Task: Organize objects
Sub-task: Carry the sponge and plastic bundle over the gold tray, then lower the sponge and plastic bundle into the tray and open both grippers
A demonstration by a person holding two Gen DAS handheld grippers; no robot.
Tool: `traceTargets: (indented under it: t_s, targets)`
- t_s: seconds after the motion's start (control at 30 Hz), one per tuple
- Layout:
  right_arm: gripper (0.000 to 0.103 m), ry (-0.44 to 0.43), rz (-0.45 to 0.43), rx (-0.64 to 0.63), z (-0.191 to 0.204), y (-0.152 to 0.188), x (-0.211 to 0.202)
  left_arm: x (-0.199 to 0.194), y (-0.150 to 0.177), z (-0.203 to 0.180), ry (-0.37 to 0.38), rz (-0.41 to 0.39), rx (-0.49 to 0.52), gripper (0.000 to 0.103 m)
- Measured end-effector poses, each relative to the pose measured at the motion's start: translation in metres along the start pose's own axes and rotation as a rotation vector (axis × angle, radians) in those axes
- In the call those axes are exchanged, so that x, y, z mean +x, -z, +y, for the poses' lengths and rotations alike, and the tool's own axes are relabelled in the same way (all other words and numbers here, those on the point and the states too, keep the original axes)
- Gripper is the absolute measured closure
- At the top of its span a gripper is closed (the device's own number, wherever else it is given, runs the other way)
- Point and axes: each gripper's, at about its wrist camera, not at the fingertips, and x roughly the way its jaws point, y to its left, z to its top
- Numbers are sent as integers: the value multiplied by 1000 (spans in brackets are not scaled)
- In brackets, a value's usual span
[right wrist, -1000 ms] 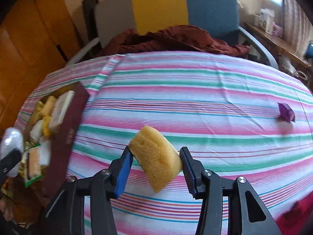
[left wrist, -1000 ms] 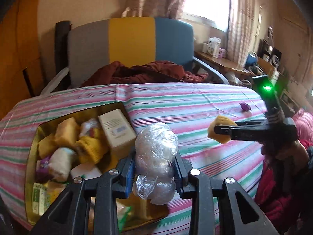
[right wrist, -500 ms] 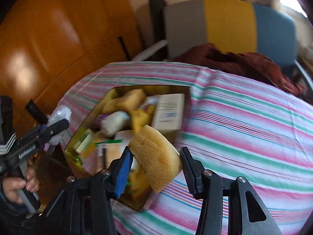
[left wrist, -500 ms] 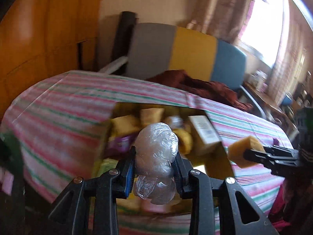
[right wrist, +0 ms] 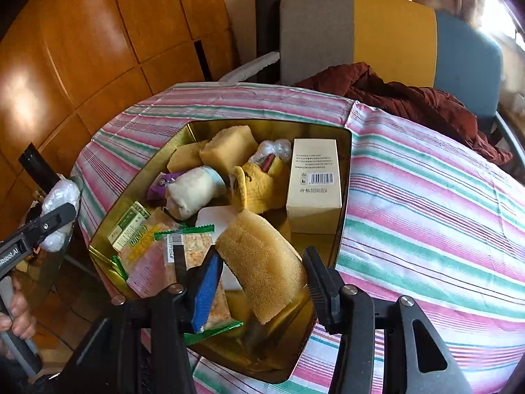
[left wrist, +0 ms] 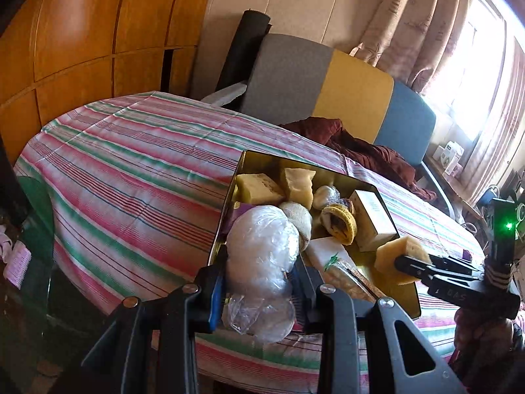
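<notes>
The left claw (left wrist: 262,279) is squeezed tight on a clear plastic bag (left wrist: 262,256) that is scrunched into a ball. It hangs at the near left edge of the gold tin (left wrist: 407,308), partly over the tin and partly over the striped cloth (left wrist: 131,177). From the right wrist view the bag (right wrist: 62,207) shows small at the far left, held out past the tin's corner, with a hand (right wrist: 16,315) on the grip below.

The right claw (right wrist: 261,279) has a yellow sponge (right wrist: 262,259) between its 2 fingers, and its jaws have just been opening a little. The blue pad on the left finger (right wrist: 205,285) touches the sponge. Whether the right finger still presses it is hard to tell. The sponge is tilted and sits above the near part of the tin (right wrist: 341,236).

The tin lies on the worktop, on the striped cloth. Inside it are 2 more sponges (right wrist: 229,149), a cream box (right wrist: 315,184) with a bar code lying by the right wall, a white roll (right wrist: 193,192), a yellow knit thing (right wrist: 259,187), a white block (right wrist: 213,218) and some snack packs (right wrist: 157,256).

Behind the worktop is a chair (right wrist: 387,32) in grey, yellow and blue, with a dark red cloth (right wrist: 410,98) on it.
</notes>
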Motion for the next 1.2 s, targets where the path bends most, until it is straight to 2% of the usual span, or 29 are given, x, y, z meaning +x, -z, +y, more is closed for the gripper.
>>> traceTargets:
  t_s: [0.3,0.37,0.4,0.5,0.73,0.83,1.0,1.2]
  targets:
    - [49,11,4,7,-4,3,5,9,-4,-12,25,9,19,70]
    - [46,7,4,10,-5,3,5,11,-4,-13,26,12,23,70]
    - [41,3,6,9,-5,4,6,12,-5,-13,23,13,25,70]
    - [19,-2,4,-3,-3,4,7,17,-7,-15,24,19,29,70]
    - [16,-7,-1,-10,-3,5,3,40,-24,-26,18,24,66,70]
    - [12,-13,-14,5,-6,6,-4,61,-22,-35,18,85,101,68]
    - [5,-29,-30,21,-10,7,-11,92,-16,-38,-4,176,95,67]
    - [0,-21,-14,21,-8,9,-5,96,-13,-36,-6,184,93,62]
